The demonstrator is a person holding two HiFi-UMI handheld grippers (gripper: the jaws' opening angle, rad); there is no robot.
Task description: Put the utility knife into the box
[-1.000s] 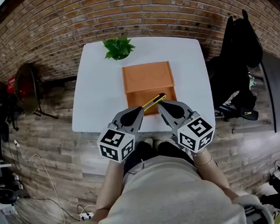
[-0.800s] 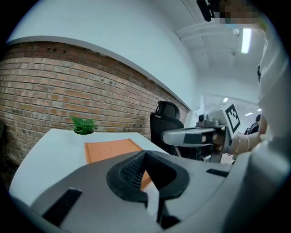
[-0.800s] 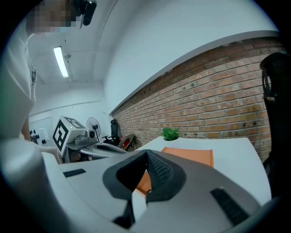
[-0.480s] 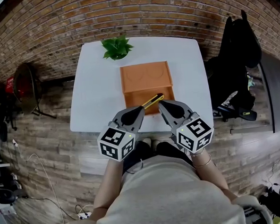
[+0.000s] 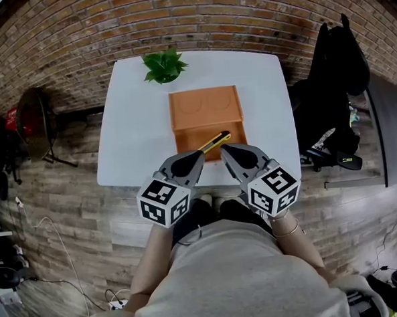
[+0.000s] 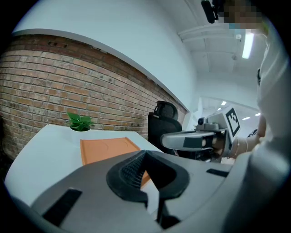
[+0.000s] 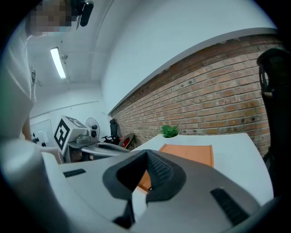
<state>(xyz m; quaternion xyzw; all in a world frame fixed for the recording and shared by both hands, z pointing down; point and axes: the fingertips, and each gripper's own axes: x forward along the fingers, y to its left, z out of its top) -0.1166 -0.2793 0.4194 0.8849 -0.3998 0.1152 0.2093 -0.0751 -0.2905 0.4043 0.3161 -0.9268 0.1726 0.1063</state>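
An orange box [image 5: 205,107] stands in the middle of the white table [image 5: 136,125]. The yellow-and-black utility knife [image 5: 215,143] lies slantwise across the box's near part. My left gripper [image 5: 197,156] sits just short of the knife's near end, jaws shut and empty. My right gripper [image 5: 223,148] is close on the knife's right, also shut with nothing between its jaws. The left gripper view has its closed jaws [image 6: 144,152] before the box [image 6: 107,148]. The right gripper view has closed jaws [image 7: 146,151] before the box [image 7: 191,152]. Neither gripper view shows the knife.
A small green plant [image 5: 162,65] stands at the table's far edge behind the box. A black chair draped with dark clothing [image 5: 340,65] is to the right of the table. A fan [image 5: 35,121] stands on the floor at the left. A brick wall runs behind.
The right gripper has edged slightly left, closer to the knife. The left gripper and the knife have stayed about where they were.
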